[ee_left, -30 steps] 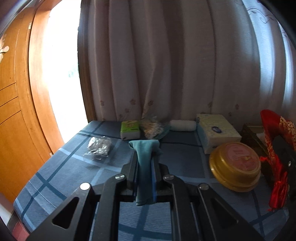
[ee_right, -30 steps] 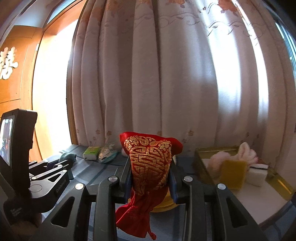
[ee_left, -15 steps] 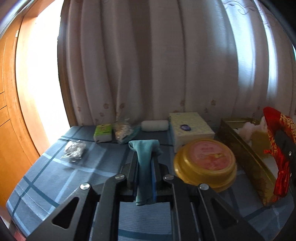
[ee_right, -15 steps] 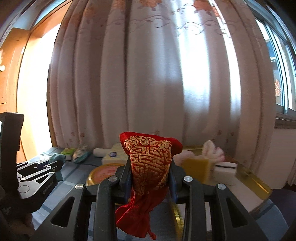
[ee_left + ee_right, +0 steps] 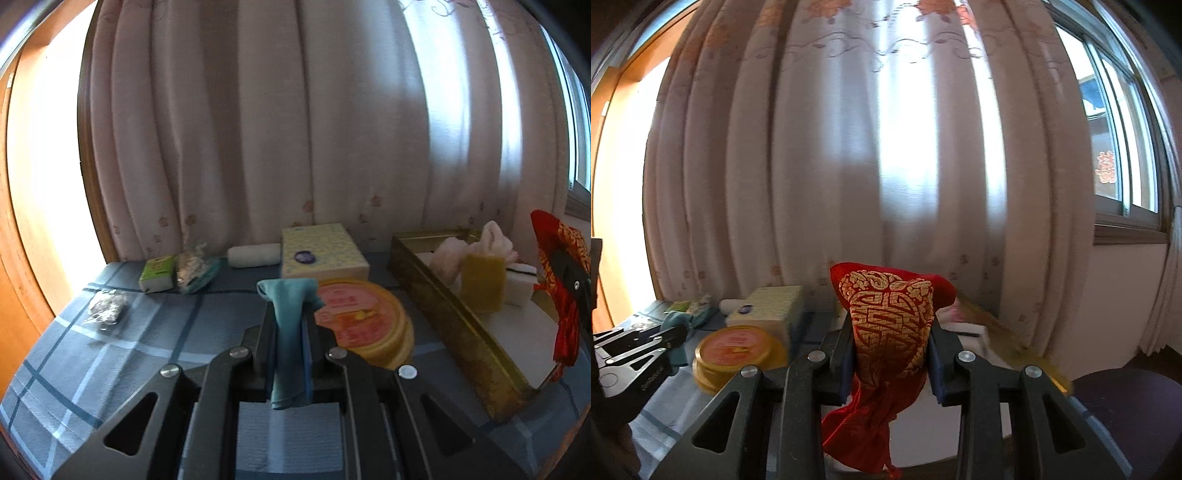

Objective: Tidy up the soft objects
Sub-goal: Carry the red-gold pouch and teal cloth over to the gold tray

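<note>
Hanging lengthwise, teal cloth [image 5: 290,332] pinched in left gripper [image 5: 289,325]; right gripper [image 5: 890,347] clamps upright red pouch [image 5: 890,332].

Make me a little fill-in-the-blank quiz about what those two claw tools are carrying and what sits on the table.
1. The left gripper is shut on a ____ cloth.
2. The right gripper is shut on a red and ____ pouch.
3. The yellow sponge stands inside the ____ tray.

Missing words: teal; gold; gold
</note>
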`<state>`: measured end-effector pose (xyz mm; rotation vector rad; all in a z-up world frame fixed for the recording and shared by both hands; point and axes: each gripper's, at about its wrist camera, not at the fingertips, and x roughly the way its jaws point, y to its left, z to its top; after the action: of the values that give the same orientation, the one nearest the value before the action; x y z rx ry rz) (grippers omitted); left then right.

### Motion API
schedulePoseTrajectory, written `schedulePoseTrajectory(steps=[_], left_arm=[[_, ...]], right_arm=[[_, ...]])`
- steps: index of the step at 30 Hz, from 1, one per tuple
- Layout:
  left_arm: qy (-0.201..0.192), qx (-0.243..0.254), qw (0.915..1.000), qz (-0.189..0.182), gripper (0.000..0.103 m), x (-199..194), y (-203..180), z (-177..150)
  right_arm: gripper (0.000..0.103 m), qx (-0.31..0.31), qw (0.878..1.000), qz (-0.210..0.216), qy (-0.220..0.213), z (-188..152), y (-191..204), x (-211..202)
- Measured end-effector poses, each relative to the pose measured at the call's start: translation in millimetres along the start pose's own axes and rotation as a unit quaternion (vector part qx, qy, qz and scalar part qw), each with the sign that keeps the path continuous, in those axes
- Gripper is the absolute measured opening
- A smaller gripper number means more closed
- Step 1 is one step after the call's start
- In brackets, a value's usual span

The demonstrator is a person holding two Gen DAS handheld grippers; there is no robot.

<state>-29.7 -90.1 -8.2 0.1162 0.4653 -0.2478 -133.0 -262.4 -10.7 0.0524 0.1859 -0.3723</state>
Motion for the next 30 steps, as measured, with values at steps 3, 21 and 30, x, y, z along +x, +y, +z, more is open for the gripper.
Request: schedulePoseTrajectory(steps=[3, 21, 30], left_arm=[[0.002, 0.005, 0.9999, -0.011, 0.009, 2.4, -11.9, 1.5], [-0.004, 0.040, 0.9971, -0.065, 0.009, 6.9, -86.8, 9.0], [0.001, 0.063, 0.9935, -0.095, 0.009, 11.2, -129.4, 12.3]], right_arm=[[0.035, 0.001, 1.000, -0.012, 0.000, 0.7, -12.2, 2.0], [0.035, 0.009, 0.998, -0.058, 0.008, 2.9, -73.8, 9.5], [0.035, 0.000, 0.998, -0.060, 0.023, 4.3, -88.7, 19.2]])
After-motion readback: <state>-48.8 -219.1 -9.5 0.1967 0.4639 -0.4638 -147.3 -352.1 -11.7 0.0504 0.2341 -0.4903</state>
